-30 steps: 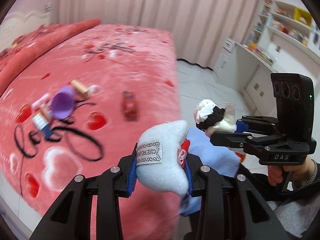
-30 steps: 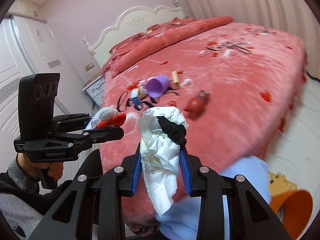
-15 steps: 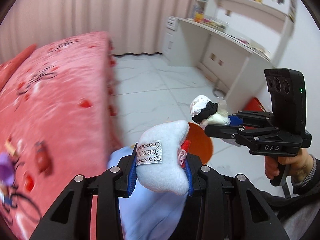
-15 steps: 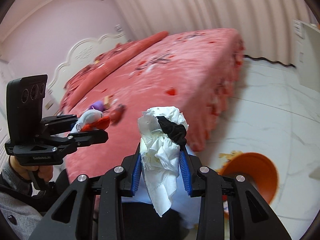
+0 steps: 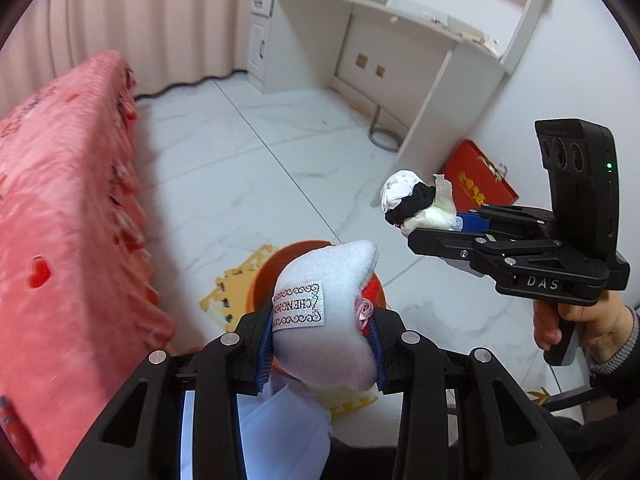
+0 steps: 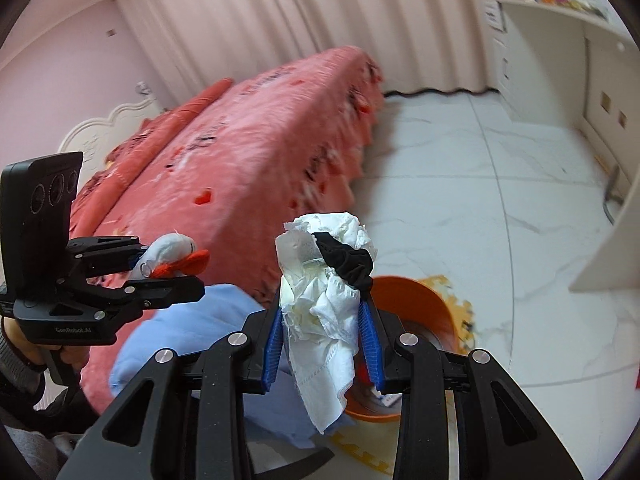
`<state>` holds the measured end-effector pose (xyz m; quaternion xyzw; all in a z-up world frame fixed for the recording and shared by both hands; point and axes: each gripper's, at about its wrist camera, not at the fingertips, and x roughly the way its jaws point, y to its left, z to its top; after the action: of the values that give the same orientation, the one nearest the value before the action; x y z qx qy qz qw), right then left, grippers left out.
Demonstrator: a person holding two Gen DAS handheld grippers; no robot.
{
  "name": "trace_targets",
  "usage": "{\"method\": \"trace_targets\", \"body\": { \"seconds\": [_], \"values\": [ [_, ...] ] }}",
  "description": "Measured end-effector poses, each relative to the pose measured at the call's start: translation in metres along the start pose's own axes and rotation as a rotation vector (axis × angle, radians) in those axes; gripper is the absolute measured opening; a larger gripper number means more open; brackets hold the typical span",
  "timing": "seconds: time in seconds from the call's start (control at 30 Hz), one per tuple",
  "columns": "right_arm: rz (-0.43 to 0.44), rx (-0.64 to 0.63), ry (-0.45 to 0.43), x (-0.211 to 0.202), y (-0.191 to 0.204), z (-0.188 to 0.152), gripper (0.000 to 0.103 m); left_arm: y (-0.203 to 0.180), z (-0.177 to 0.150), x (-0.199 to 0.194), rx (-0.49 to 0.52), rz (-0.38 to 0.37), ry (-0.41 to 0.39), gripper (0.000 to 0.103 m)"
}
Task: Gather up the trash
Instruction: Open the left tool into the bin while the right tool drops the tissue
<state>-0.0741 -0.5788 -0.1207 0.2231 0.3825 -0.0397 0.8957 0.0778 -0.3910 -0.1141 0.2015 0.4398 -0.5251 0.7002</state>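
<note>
My left gripper point(image 5: 322, 344) is shut on a small white plush toy point(image 5: 320, 320) with a sewn label and a red part; it also shows in the right wrist view point(image 6: 168, 258). My right gripper point(image 6: 324, 344) is shut on a wad of white tissue with a black cloth strip point(image 6: 324, 280), which also shows in the left wrist view point(image 5: 416, 202). An orange bin point(image 6: 416, 312) stands on the floor just below and beyond both grippers; in the left wrist view the orange bin point(image 5: 272, 276) is partly hidden behind the plush toy.
A bed with a pink heart-print blanket point(image 6: 248, 152) fills the left side. A white desk point(image 5: 360, 40) and a red box point(image 5: 476, 184) stand at the far wall. Yellow foam mat pieces point(image 5: 232, 292) lie under the bin. A blue cloth point(image 6: 184, 328) lies below the grippers.
Both grippers have swung away from the bed top toward the floor; the items on the bed have left view and the orange bin is now beneath them. Both grips are unchanged.
</note>
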Motion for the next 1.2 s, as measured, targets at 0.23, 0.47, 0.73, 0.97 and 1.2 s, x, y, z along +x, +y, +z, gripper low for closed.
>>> {"method": "trace_targets", "body": {
  "seconds": [0.23,0.47,0.73,0.97,1.2],
  "values": [
    [-0.026,0.057,0.057,0.026,-0.031,-0.011,0.035,0.001,0.012,0.048,0.004,-0.036,0.089,0.040],
    [-0.050,0.097,0.095,0.049,-0.049,-0.013,0.045,0.005,0.018,0.072,0.003,-0.035,0.135,0.053],
    [-0.044,0.120,0.122,0.062,-0.051,-0.018,0.060,0.007,0.013,0.079,-0.003,-0.018,0.175,0.063],
    [-0.035,0.097,0.109,0.054,-0.040,-0.014,0.060,0.012,0.013,0.066,-0.024,-0.002,0.152,0.066],
    [0.002,0.052,0.085,0.039,-0.013,-0.005,0.060,0.019,0.007,0.029,-0.044,0.052,0.083,0.075]
  ]
}}
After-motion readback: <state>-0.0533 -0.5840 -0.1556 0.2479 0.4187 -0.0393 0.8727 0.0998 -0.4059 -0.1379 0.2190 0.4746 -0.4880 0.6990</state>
